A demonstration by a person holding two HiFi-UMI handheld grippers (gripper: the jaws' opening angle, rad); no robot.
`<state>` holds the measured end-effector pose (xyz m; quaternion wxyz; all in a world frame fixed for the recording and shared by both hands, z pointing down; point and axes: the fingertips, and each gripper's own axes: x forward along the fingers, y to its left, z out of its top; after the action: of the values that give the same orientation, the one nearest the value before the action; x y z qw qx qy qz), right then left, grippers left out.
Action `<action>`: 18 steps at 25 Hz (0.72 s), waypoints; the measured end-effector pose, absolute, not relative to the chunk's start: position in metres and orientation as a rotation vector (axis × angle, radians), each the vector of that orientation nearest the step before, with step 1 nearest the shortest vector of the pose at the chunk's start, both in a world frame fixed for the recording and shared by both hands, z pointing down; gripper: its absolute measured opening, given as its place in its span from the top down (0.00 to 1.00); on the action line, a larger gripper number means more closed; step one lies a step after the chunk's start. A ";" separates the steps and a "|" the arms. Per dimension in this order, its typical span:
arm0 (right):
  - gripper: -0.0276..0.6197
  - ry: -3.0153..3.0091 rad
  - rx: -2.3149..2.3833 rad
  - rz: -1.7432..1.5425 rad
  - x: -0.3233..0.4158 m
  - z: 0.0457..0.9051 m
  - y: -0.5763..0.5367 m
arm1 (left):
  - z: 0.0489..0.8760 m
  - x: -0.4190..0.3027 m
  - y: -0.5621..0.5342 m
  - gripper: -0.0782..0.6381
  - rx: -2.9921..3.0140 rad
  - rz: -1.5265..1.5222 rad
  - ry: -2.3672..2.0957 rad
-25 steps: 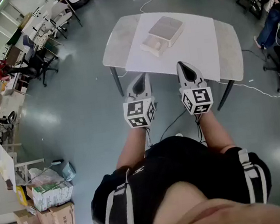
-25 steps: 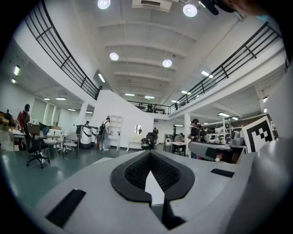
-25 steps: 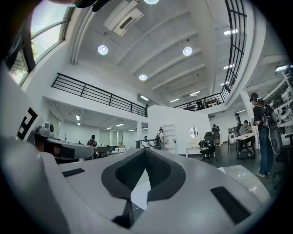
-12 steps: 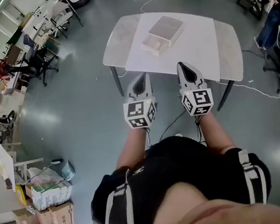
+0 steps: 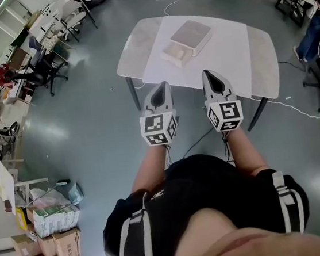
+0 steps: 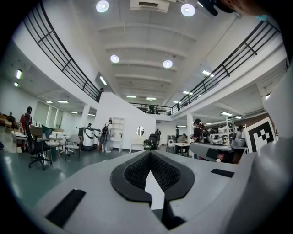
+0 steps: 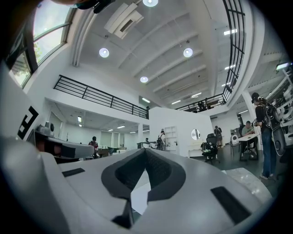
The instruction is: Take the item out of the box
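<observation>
Far left of the table point(image 5: 135, 42), on the floor: stacked cardboard cartons point(image 5: 54, 246). An office chair point(image 5: 47, 67) stands nearer the table's left end, well apart from it. The table is pale and marbled, and a white sheet point(image 5: 223, 53) covers its middle. Left gripper point(image 5: 162, 86): held off the table's near edge, tip just short of the edge in the head view, marker cube toward the person point(image 5: 206, 217). Its gripper view shows the two jaws pressed together at the tip, with nothing between them, facing out over the hall. Box point(image 5: 190, 35): white, flat, lying on the sheet at the table's middle, toward the far edge. A lower, paler part juts from the end that faces the table's near-left corner. The item itself cannot be made out from here. The box is well apart from both grippers. Right gripper point(image 5: 209, 74): beside the left one and parallel to it, tip over the table's near edge in the head view. Its jaws also meet at the tip and are empty. Right of the table, a cable point(image 5: 304, 110) trails over the grey floor.
</observation>
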<state>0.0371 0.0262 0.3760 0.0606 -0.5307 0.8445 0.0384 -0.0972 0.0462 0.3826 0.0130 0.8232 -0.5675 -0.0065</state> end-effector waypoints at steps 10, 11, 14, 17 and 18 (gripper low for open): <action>0.94 2.584 -1.593 0.075 0.063 0.387 0.008 | 0.390 -0.070 0.034 0.87 2.545 0.007 -1.797; 0.94 2.587 -1.590 0.075 0.063 0.387 0.007 | 0.390 -0.069 0.033 0.87 2.542 0.009 -1.802; 0.94 2.590 -1.577 0.085 0.063 0.385 0.000 | 0.389 -0.072 0.025 0.87 2.532 0.009 -1.821; 0.94 2.590 -1.571 0.090 0.060 0.387 -0.008 | 0.392 -0.076 0.017 0.87 2.526 0.005 -1.830; 0.94 2.592 -1.571 0.092 0.060 0.389 -0.011 | 0.394 -0.076 0.013 0.87 2.526 0.002 -1.829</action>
<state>0.0597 -0.0115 0.3886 0.0545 -0.5174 0.8534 0.0304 -0.0758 0.0135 0.3935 0.0116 0.8099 -0.5865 0.0006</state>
